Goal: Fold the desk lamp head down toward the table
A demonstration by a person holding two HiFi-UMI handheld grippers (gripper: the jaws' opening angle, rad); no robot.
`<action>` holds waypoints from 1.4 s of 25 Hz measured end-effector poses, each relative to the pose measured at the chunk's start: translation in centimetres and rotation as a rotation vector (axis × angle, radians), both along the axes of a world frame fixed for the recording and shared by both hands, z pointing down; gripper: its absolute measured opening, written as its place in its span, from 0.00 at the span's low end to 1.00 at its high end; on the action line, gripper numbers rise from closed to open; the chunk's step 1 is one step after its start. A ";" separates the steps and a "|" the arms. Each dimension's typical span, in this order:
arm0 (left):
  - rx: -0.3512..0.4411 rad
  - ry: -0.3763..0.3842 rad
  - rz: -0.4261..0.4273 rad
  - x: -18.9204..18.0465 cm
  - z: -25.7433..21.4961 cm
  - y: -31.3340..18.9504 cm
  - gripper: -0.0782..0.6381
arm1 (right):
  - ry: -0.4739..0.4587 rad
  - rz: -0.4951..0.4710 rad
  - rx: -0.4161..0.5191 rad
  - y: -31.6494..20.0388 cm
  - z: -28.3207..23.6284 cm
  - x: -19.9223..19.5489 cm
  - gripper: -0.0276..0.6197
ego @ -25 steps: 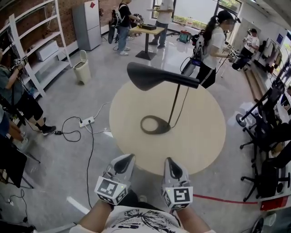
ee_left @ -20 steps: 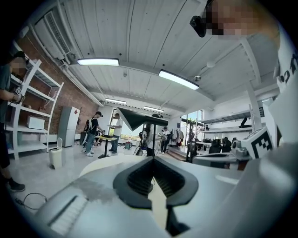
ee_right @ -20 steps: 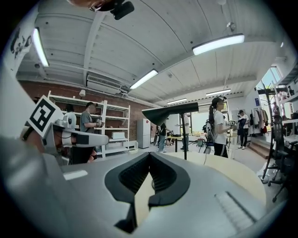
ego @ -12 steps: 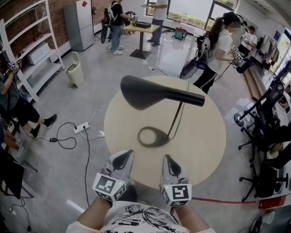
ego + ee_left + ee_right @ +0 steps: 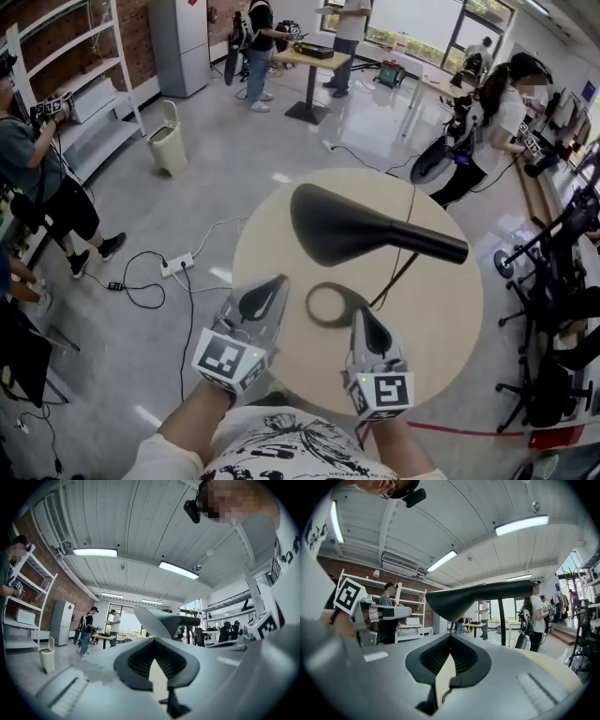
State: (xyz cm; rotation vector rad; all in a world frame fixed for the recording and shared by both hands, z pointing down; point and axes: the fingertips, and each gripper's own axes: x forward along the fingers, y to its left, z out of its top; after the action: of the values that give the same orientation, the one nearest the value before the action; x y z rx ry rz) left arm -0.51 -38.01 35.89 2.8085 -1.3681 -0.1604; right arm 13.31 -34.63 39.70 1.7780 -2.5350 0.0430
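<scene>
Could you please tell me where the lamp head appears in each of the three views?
Head view: the lamp head is at the centre, above the round table.
Left gripper view: lamp head at the centre, just beyond the jaws.
Right gripper view: lamp head at the centre, stretching right.
Shared landmark: white shelving.

Open-plan lab space: brick wall (image 5: 133,39), white shelving (image 5: 71,52), fridge (image 5: 178,45), office chairs (image 5: 561,267), trailing cables (image 5: 150,272).
</scene>
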 end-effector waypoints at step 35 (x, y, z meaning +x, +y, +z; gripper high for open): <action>0.124 -0.035 0.188 0.9 -6.0 -9.8 0.11 | 0.024 0.147 -0.060 -4.3 1.8 -0.7 0.06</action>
State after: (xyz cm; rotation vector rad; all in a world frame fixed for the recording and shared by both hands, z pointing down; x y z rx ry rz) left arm 0.35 -47.77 29.86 3.0365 -1.1280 -0.2001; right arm 12.57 -38.88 41.52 1.9263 -2.3557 0.1009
